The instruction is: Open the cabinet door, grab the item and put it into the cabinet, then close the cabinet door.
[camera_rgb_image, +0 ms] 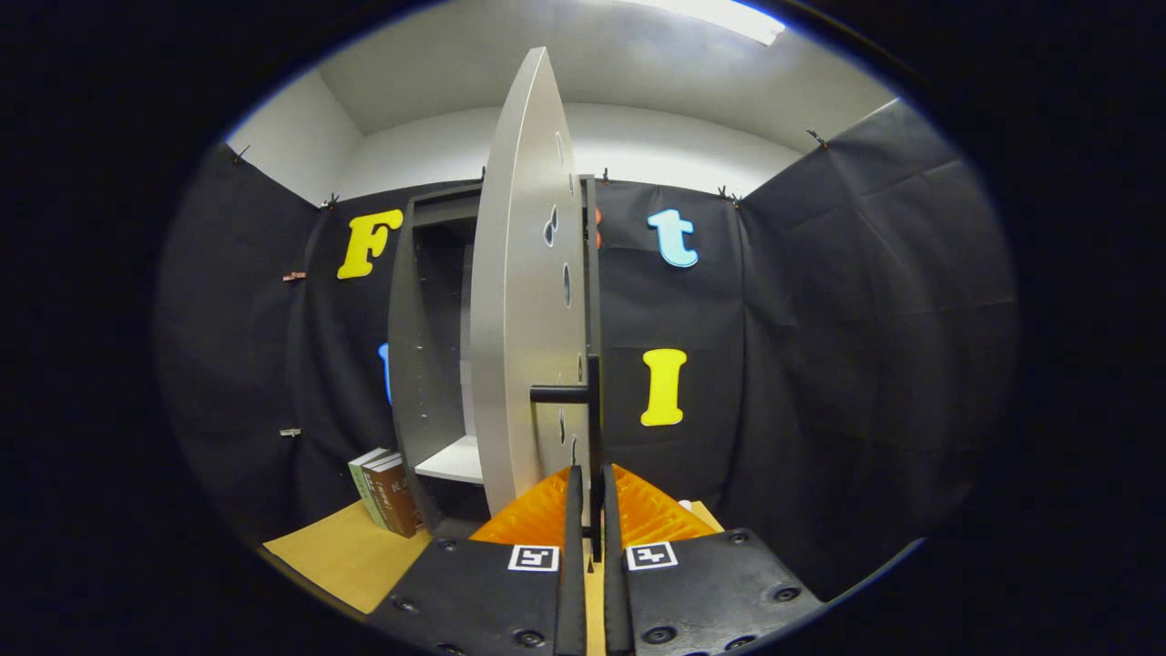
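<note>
A tall cabinet (428, 364) stands in the middle of the frame against a black cloth wall. Its body is dark grey, with an upright side panel carrying a row of small holes. A pale shelf (453, 461) shows low inside it.

The cabinet door (521, 301) is swung open and is seen almost edge-on, a light grey slab running from the top centre of the frame down to the lower centre. Its inner face, on the right side of the slab, has several small round and oval holes.

A black bar handle (592, 428) is fixed to the door's lower part, with a short horizontal stub joining a thin vertical rod. The rod runs down into the narrow gap between the two fingers of the gripper (592, 510) at the bottom centre. The fingers stand close together on either side of the rod, seemingly clamped on it.

To the lower left of the cabinet, two or three books (387, 492) stand upright on a tan tabletop (337, 556), touching the cabinet's base. One has a green spine and another a brown cover.
</note>
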Motion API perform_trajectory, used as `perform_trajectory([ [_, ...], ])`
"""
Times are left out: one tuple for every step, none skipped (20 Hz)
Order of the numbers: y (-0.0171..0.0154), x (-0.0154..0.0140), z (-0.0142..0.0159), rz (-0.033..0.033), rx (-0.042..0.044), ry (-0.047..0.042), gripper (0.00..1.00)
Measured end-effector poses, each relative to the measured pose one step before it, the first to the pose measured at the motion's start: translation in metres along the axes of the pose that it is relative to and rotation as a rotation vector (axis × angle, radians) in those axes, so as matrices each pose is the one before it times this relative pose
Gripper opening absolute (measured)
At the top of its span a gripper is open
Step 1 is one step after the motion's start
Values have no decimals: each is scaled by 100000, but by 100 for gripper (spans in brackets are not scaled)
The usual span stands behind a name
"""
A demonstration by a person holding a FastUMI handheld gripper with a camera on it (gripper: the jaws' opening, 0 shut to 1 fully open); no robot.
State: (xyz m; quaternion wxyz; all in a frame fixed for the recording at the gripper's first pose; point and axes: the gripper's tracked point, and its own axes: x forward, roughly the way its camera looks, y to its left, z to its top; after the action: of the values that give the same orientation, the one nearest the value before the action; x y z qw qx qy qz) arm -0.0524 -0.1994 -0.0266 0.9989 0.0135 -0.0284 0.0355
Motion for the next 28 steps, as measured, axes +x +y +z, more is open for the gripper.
perform_trajectory([
  [-767,-118,25,-1563,320,-146,11],
  [-526,-58,-28,-1190,636,-144,9],
  [-418,-212,-38,-522,862,-51,9],
  [-102,-298,-66,208,643,-128,10],
  [8,-457,39,656,109,-619,9],
  [-92,-358,149,-138,-426,-1192,9],
  [33,-516,547,-39,-902,-2097,9],
  [648,-469,855,902,-1174,-3459,9],
  [850,-572,969,1568,-1674,-4250,9],
  [1002,-559,865,1881,-2142,-3795,9],
  [917,-452,661,1448,-2313,-3107,9],
  [874,-127,450,1350,-2022,-2134,9],
  [1189,-17,430,1829,-1337,-1249,9],
  [1376,156,194,1897,-1049,-574,8],
  [1151,172,-79,1945,-666,198,6],
  [1461,372,-404,2579,268,1050,5],
  [1503,307,-697,2465,677,1874,7],
  [1135,631,-755,2253,1039,2525,8],
  [1410,522,-954,2465,1402,2783,9],
  [1276,735,-1003,1863,1493,2890,9],
  [961,715,-977,875,1301,2737,9],
  [761,1166,-1188,178,1278,3182,8],
  [764,1146,-1799,-494,1276,5213,9],
  [411,732,-1270,-433,781,3892,8],
  [344,740,-1657,-1111,1056,5135,9],
  [442,894,-1615,-1097,1356,5618,9],
  [521,754,-1768,-1228,1836,5023,9],
  [296,708,-1474,-1518,1884,4761,20],
])
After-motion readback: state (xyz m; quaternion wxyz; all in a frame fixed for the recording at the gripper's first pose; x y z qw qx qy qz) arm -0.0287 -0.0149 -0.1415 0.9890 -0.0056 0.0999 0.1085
